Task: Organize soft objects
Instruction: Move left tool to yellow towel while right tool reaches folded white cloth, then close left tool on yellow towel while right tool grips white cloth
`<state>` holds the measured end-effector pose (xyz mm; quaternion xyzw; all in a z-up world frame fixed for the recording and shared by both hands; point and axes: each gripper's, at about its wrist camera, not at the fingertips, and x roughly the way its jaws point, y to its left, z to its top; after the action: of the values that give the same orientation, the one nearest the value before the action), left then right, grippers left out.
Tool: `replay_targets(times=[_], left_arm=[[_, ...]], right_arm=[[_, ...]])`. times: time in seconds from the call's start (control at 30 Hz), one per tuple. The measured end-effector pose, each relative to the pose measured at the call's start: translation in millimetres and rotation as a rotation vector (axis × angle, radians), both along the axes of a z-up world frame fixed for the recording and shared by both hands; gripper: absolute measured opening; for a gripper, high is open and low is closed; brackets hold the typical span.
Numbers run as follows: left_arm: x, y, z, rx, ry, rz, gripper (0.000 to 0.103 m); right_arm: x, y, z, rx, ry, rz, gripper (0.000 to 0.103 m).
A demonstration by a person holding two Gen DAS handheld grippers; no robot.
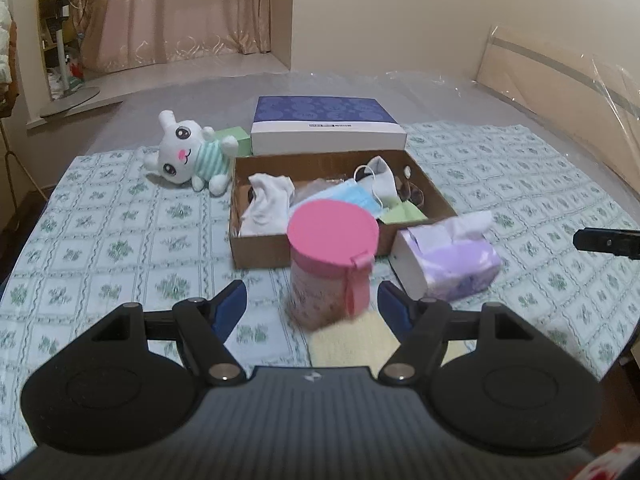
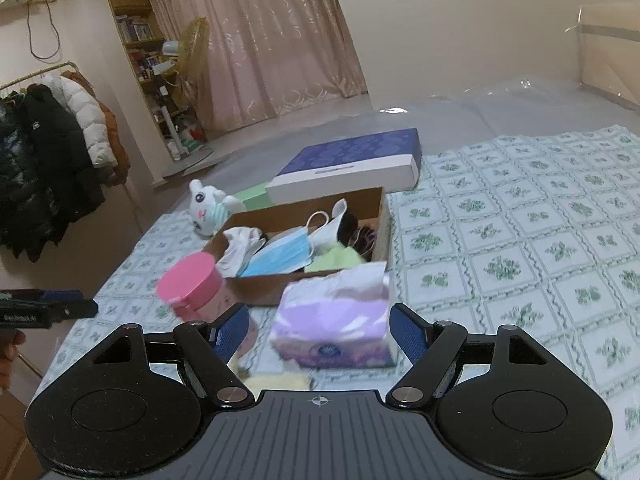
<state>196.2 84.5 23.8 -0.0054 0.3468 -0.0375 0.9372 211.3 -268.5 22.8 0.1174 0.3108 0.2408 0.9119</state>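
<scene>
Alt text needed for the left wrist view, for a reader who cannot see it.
The open left gripper faces a pink-lidded canister on a patterned bedspread. Behind sits a cardboard box of masks and cloths, with a tissue pack right and a plush bunny left.

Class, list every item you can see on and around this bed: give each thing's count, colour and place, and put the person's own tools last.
Cardboard box: one, brown, open, mid-bed.
Face mask: one, blue, inside the box.
White cloth: one, box's left end.
Green cloth: one, box's right front.
Lid: one, navy and white, behind the box.
Plush bunny: one, white, striped shirt, left of the box.
Canister: one, pink lid, front of the box.
Tissue pack: one, purple, right of the canister.
Yellow towel: one, under the canister.
Left gripper: jaws open, facing the canister.
Right gripper: jaws open, facing the tissue pack.
</scene>
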Motion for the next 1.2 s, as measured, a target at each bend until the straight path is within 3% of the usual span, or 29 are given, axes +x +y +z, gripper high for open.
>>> replay_targets(times=[0.57,0.97,1.2], left_arm=[[-83,-26,-16,0.013,-0.014,0.07,0.07],[-104,-44,-33,-0.071,0.021,0.084,0.07],[-110,-53,-43,-0.076,0.03,0.078,0.07]], right_arm=[[-82,19,-18,-0.006,0.048,0.002,0.077],[-106,25,-39,-0.046,0.087,-0.03,0.077],[-114,27,-51,-0.05,0.125,-0.024,0.077]])
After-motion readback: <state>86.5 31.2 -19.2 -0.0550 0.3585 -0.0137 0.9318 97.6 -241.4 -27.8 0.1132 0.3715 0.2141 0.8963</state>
